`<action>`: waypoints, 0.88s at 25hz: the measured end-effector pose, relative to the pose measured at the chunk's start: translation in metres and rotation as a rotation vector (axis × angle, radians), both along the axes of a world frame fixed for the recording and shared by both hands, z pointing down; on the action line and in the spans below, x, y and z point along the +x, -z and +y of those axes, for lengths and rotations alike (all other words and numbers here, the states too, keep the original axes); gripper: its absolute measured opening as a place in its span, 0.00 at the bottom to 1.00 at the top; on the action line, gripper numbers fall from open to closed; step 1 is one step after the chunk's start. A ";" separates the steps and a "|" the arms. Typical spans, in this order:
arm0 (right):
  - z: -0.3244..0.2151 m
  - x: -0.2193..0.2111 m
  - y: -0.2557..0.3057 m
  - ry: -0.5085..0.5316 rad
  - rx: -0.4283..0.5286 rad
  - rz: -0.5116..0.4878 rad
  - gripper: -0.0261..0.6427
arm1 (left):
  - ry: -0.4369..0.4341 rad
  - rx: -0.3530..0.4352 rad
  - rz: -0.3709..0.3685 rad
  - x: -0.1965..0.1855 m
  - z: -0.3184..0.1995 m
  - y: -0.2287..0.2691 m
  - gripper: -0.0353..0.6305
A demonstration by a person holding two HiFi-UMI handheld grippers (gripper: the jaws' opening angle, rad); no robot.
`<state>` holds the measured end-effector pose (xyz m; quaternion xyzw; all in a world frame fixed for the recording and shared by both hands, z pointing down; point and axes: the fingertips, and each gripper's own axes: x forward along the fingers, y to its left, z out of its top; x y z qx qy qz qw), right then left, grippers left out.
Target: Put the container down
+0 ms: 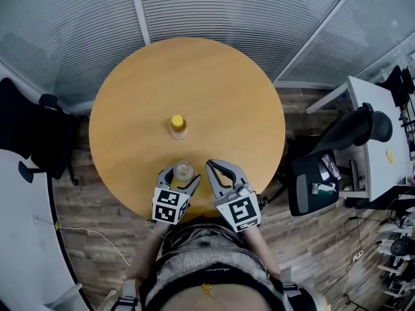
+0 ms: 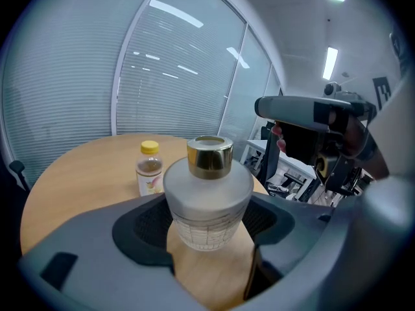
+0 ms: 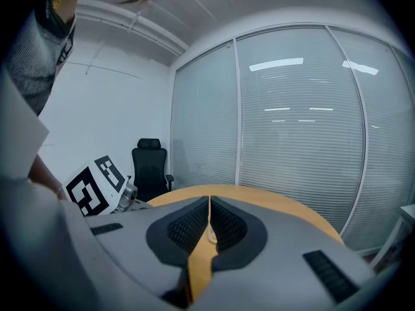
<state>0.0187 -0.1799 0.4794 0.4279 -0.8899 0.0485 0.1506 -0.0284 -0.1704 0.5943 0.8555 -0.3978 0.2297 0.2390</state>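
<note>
A frosted glass container with a gold cap stands upright near the front edge of the round wooden table. My left gripper is shut on it, one pad on each side of its body. In the left gripper view the container fills the middle between the dark pads, and its base is at or just above the wood; I cannot tell which. My right gripper hovers just right of the container, shut and holding nothing. In the right gripper view its jaws meet along a thin line.
A small bottle with a yellow cap stands at the table's middle, beyond the container, and also shows as the bottle in the left gripper view. A black office chair and a white desk stand to the right, another black chair to the left.
</note>
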 end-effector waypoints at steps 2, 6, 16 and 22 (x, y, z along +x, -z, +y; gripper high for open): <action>-0.001 -0.001 -0.001 -0.007 -0.010 -0.006 0.07 | -0.001 -0.007 -0.002 -0.001 0.000 -0.007 0.55; -0.002 -0.001 -0.004 -0.022 -0.033 -0.014 0.07 | -0.008 -0.019 -0.025 -0.003 0.001 -0.021 0.55; -0.003 0.003 -0.013 -0.026 -0.053 0.008 0.07 | 0.009 -0.038 -0.061 -0.007 -0.001 -0.056 0.55; -0.005 0.001 -0.017 -0.013 -0.049 0.036 0.07 | 0.019 -0.053 -0.083 -0.012 -0.004 -0.076 0.55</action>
